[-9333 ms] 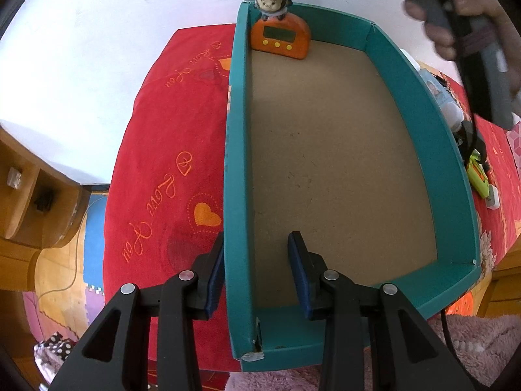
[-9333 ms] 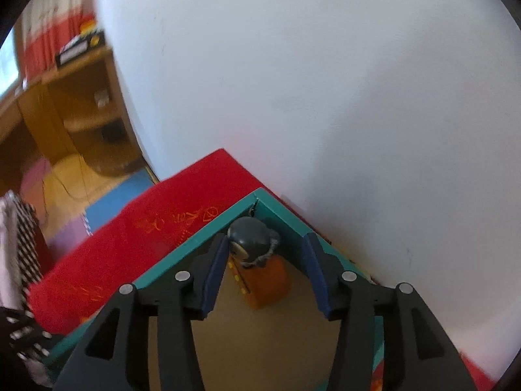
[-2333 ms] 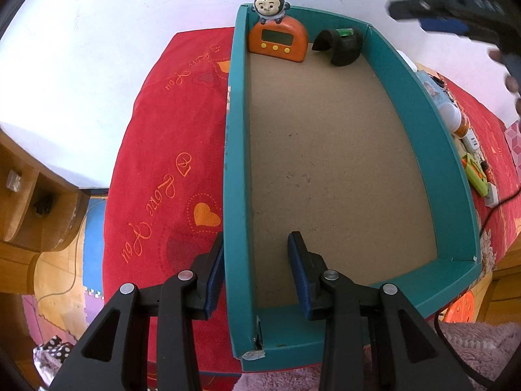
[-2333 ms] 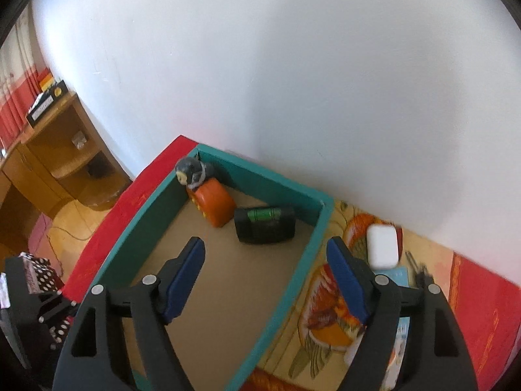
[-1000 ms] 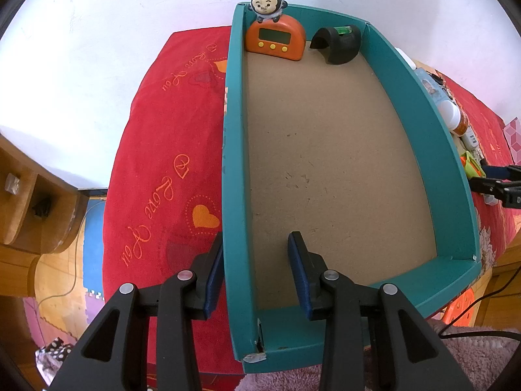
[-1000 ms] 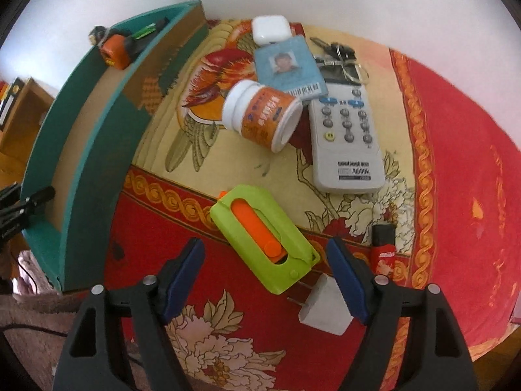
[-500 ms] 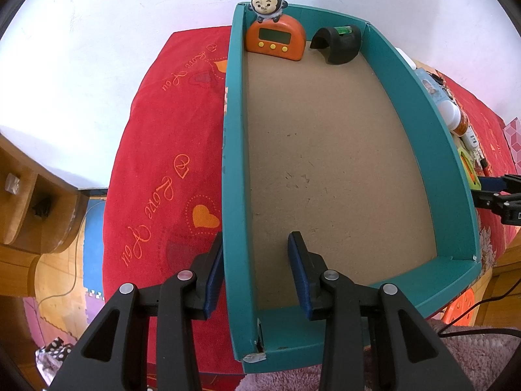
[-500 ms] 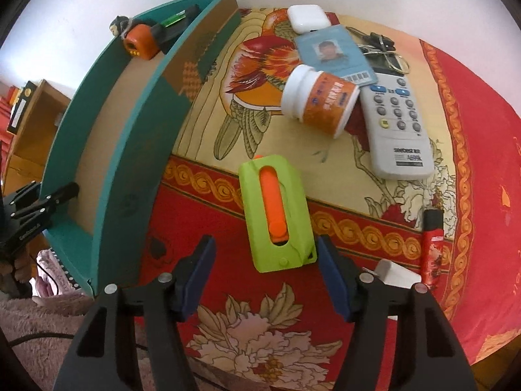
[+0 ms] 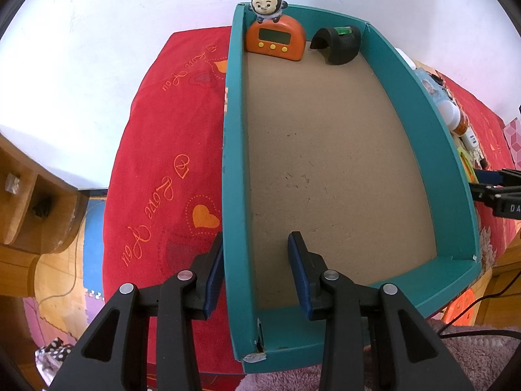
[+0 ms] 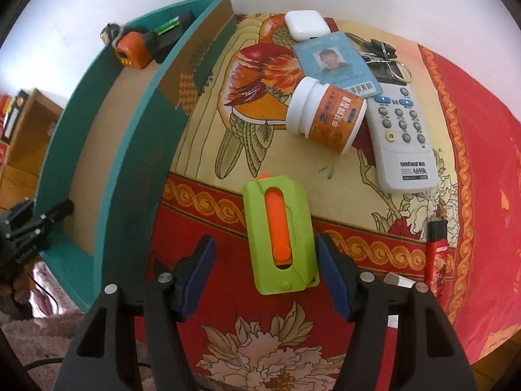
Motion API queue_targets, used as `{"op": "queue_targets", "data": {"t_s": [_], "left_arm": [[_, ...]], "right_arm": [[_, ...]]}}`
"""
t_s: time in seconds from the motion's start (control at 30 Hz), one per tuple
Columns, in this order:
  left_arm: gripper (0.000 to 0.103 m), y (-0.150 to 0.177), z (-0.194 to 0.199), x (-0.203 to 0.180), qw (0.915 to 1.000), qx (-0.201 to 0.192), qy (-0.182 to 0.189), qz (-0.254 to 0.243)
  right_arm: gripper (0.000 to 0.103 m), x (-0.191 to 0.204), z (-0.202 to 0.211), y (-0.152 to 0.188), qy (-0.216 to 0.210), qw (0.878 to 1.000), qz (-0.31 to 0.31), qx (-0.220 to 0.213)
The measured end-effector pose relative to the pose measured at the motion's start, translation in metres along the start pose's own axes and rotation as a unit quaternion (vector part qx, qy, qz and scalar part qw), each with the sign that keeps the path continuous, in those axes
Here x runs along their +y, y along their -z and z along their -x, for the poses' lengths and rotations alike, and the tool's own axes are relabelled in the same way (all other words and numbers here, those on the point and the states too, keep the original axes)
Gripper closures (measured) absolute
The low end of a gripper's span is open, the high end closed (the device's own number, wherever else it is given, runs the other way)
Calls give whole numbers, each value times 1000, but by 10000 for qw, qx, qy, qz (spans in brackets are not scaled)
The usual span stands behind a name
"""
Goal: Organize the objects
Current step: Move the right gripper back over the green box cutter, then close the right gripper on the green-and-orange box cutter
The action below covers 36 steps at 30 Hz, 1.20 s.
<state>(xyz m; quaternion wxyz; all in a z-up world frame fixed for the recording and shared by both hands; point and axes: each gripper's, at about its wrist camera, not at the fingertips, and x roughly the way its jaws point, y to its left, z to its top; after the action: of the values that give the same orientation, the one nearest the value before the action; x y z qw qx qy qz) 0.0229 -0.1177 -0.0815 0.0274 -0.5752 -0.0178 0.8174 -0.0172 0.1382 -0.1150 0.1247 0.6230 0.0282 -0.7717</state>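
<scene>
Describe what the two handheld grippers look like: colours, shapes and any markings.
Both look alike. The left gripper and the right gripper each have two matte black plastic arms with triangular cut-outs, silver round pivot pins and flat dark blue pads on the fingers. In the left wrist view, white letters show on the right gripper's black body at the frame's edge, cut off and unreadable. No sleeve or hand shows.

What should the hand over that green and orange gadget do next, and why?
Probably shift a little right, lower, then close. The right gripper is open over the green cutter, which lies nearer its right finger, untouched. The left gripper already grips the teal box wall.
</scene>
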Motion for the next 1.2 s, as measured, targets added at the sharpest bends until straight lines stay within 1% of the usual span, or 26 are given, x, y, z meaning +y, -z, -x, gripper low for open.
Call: {"op": "queue_targets", "data": {"t_s": [0.07, 0.23, 0.33, 0.4, 0.47, 0.5, 0.57, 0.63, 0.73, 0.8, 0.93, 1.0, 1.1, 1.17, 1.2], "left_arm": [[66, 0, 0, 0, 10000, -1, 1, -1], [66, 1, 0, 1, 10000, -11, 1, -8], [66, 1, 0, 0, 10000, -18, -5, -21], [66, 1, 0, 0, 10000, -28, -4, -28], [66, 1, 0, 0, 10000, -31, -7, -32], [66, 0, 0, -1, 10000, -32, -8, -33], [66, 0, 0, -1, 10000, -30, -8, -32], [66, 1, 0, -1, 10000, -30, -8, -33], [66, 0, 0, -1, 10000, -28, -7, -33], [66, 0, 0, -1, 10000, -23, -8, -30], [66, 1, -1, -1, 10000, -14, -1, -29], [66, 1, -1, -1, 10000, -9, 0, -28], [66, 1, -1, -1, 10000, -13, -3, -30], [66, 1, -1, -1, 10000, -16, -1, -25], [66, 1, -1, -1, 10000, -18, -1, -24]], "right_arm": [[32, 4, -1, 2, 87, 9999, 90, 51], [28, 13, -5, 3, 286, 9988, 287, 274], [28, 14, -5, 2, 319, 9985, 232, 385], [32, 9, -2, 4, 210, 9991, 26, 357], [43, 5, 1, 7, 243, 9993, -46, 295], [46, 5, 2, 9, 304, 9992, -11, 267], [58, 5, 4, 14, 454, 9987, 78, 204], [63, 3, 6, 16, 438, 9989, 39, 151], [63, 0, 8, 21, 388, 9992, -54, 115], [61, 2, 8, 23, 408, 9991, 25, 117], [60, 3, 9, 27, 393, 9991, 137, 56], [64, 2, 11, 30, 419, 9990, 142, 19], [64, 2, 12, 36, 416, 9990, 143, -24], [64, 0, 14, 40, 336, 9994, 66, -10], [64, -1, 17, 42, 216, 9998, -19, -13]]}}
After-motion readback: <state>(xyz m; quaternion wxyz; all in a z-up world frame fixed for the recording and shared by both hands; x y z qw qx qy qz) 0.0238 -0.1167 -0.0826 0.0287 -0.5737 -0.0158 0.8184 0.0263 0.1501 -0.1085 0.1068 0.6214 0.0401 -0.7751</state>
